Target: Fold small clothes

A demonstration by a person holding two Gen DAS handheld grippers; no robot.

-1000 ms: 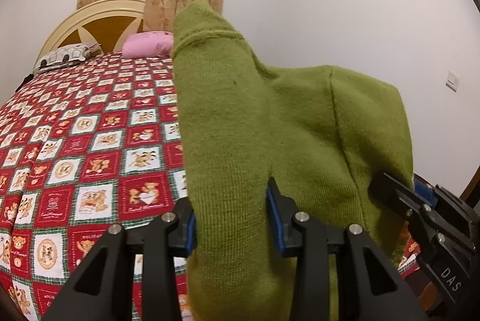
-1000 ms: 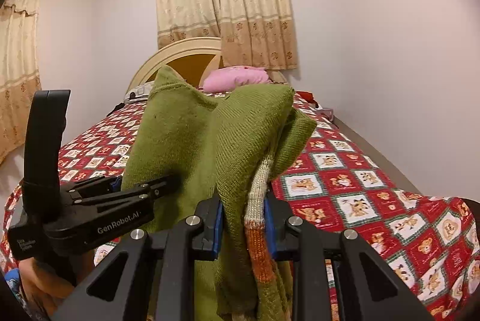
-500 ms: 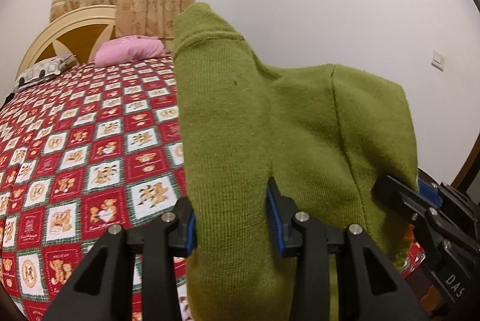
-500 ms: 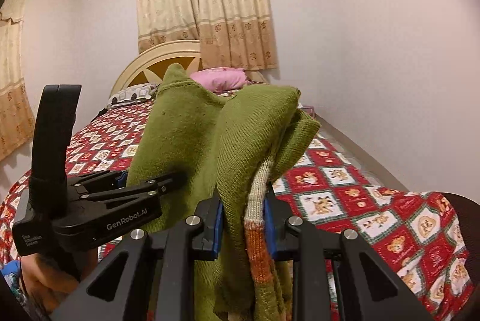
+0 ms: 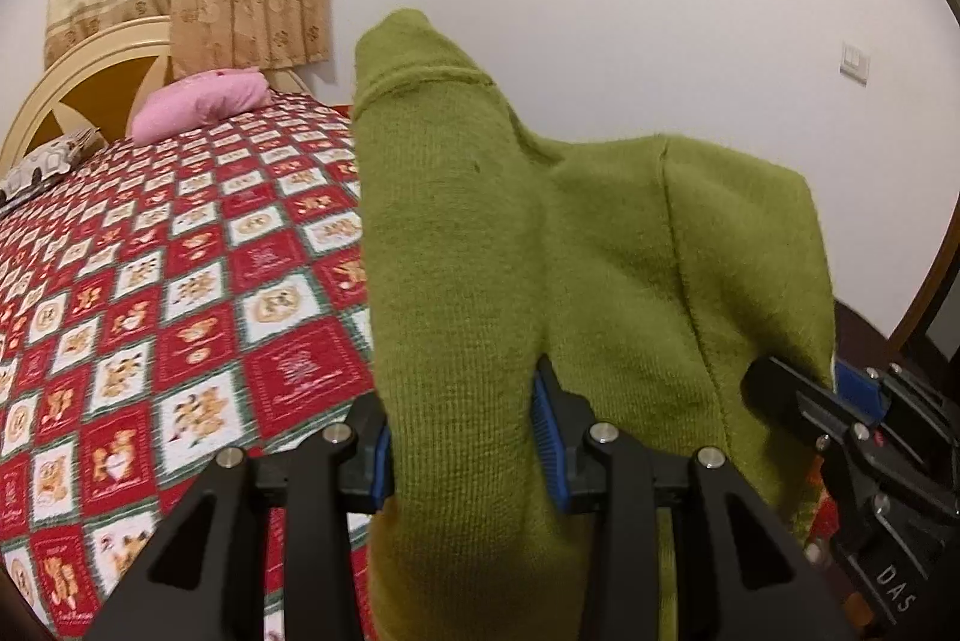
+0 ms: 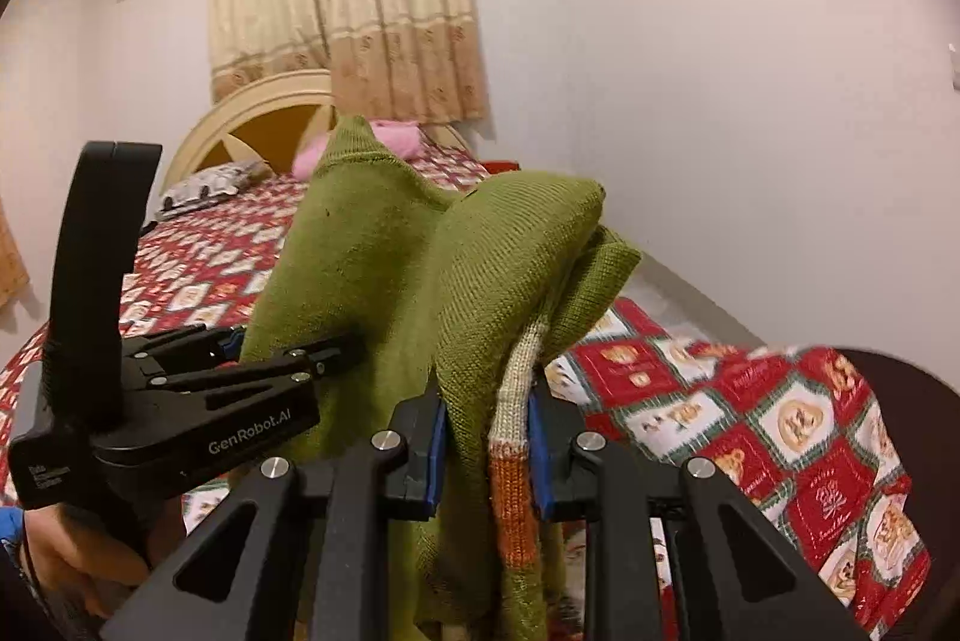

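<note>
Green knit sweater point(image 5: 600, 251) pinched by left gripper point(image 5: 462, 452) and right gripper point(image 6: 486, 446), held above the patchwork bedspread point(image 5: 180, 311) (lower hem cut off below).

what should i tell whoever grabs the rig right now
Left claw: shut on the green sweater.
Right claw: shut on another bunch of the sweater, including its striped edge.
Sweater hangs between both claws, lifted above the quilt on the bed; pink pillow sits by the headboard.
Done: sweater picked up at two points.
Left: lay it flat on the quilt, then fold it; no fold is visible yet.
</note>
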